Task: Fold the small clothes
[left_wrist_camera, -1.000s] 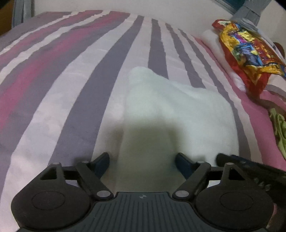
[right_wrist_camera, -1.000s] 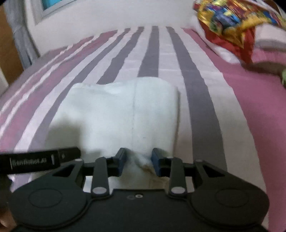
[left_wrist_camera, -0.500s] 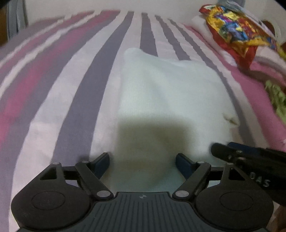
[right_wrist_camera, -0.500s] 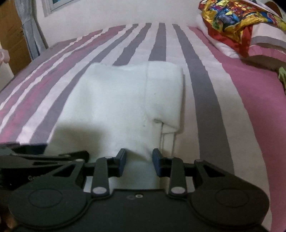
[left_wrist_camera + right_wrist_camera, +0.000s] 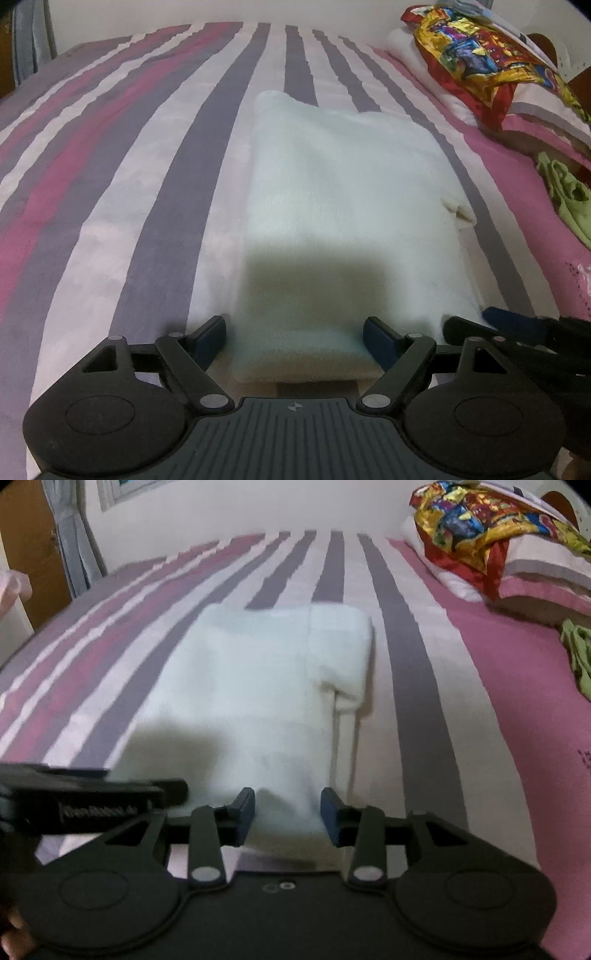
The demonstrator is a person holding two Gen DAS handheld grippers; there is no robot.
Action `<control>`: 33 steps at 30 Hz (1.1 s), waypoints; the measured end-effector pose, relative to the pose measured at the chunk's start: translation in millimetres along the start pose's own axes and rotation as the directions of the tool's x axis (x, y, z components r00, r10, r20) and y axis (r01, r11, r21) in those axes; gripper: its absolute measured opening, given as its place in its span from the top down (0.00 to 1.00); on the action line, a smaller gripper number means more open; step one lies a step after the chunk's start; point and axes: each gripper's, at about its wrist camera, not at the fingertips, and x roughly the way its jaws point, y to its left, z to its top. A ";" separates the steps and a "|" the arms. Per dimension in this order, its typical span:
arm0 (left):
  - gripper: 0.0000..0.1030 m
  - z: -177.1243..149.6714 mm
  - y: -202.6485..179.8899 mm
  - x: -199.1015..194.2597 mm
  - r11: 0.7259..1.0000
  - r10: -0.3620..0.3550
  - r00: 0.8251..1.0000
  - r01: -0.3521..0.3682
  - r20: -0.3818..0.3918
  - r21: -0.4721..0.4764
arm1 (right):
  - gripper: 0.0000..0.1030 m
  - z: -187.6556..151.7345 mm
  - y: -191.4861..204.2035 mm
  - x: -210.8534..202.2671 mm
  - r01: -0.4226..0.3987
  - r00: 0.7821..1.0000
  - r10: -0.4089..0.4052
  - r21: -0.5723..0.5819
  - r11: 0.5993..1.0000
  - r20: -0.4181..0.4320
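Your left gripper (image 5: 295, 338) stood wide apart over the near end of the folded white garment (image 5: 347, 206), which lay flat on the striped bedspread (image 5: 129, 166), its nearest edge hidden behind the gripper body. Your right gripper (image 5: 288, 814) had just been opening, the garment's near right edge between its parted, unpressing pads. That view was blurred, and the green cloth (image 5: 578, 657) at far right was cut off.

From my feed: striped bedspread (image 5: 155, 177), pink, purple and white bands. Far right, a multicoloured foil bag (image 5: 476, 62) on a white pillow (image 5: 539, 563). Green cloth (image 5: 565, 195) crumpled near the pink edge. Grey curtain (image 5: 70, 535) left.
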 end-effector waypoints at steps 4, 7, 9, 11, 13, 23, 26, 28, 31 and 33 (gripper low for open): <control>0.21 -0.4 0.3 -9.3 1.000 0.000 1.000 0.000 -0.001 -0.008 | 0.61 -3.7 -6.8 -8.1 -0.012 1.000 0.012 0.049 0.999 -0.002; 0.21 -0.3 -1.0 -16.2 1.000 0.001 1.000 -0.001 0.005 0.000 | 0.44 -5.7 -8.5 -16.7 -0.007 1.000 0.006 0.054 0.999 0.012; 0.21 -0.5 -2.2 -20.7 1.000 -0.003 1.000 0.003 0.011 0.004 | 0.36 -6.4 -10.1 -22.6 -0.013 1.000 0.011 0.064 0.998 0.029; 0.21 -0.3 -3.5 -23.9 1.000 0.000 1.000 0.000 0.015 0.007 | 0.37 -7.5 -9.7 -26.1 -0.015 0.999 0.013 0.061 0.998 0.035; 0.21 0.4 -4.6 -26.6 1.000 -0.007 1.000 0.007 0.019 0.013 | 0.37 -7.6 -10.0 -28.1 -0.025 0.999 0.022 0.066 0.998 0.035; 0.21 13.7 -5.0 -30.4 1.000 0.010 0.999 -0.011 0.036 0.011 | 0.33 -1.4 -18.6 -30.1 -0.030 0.999 0.026 0.096 0.995 0.048; 0.21 21.6 -1.2 -27.1 1.000 0.027 0.999 -0.028 0.031 0.009 | 0.33 2.2 -20.8 -26.6 -0.035 0.998 0.029 0.108 0.994 0.048; 0.21 28.8 4.7 -23.2 0.999 0.039 0.999 -0.039 0.029 -0.002 | 0.33 6.3 -23.5 -23.7 -0.044 0.998 0.038 0.123 0.991 0.049; 0.21 38.2 17.1 -16.6 0.998 0.033 0.999 -0.031 0.033 -0.048 | 0.25 12.3 -26.7 -18.7 -0.046 0.998 0.039 0.133 0.990 0.054; 0.21 44.6 25.5 -9.9 0.997 0.017 0.999 -0.013 0.037 -0.081 | 0.24 16.9 -28.6 -12.5 -0.050 0.998 0.043 0.137 0.989 0.051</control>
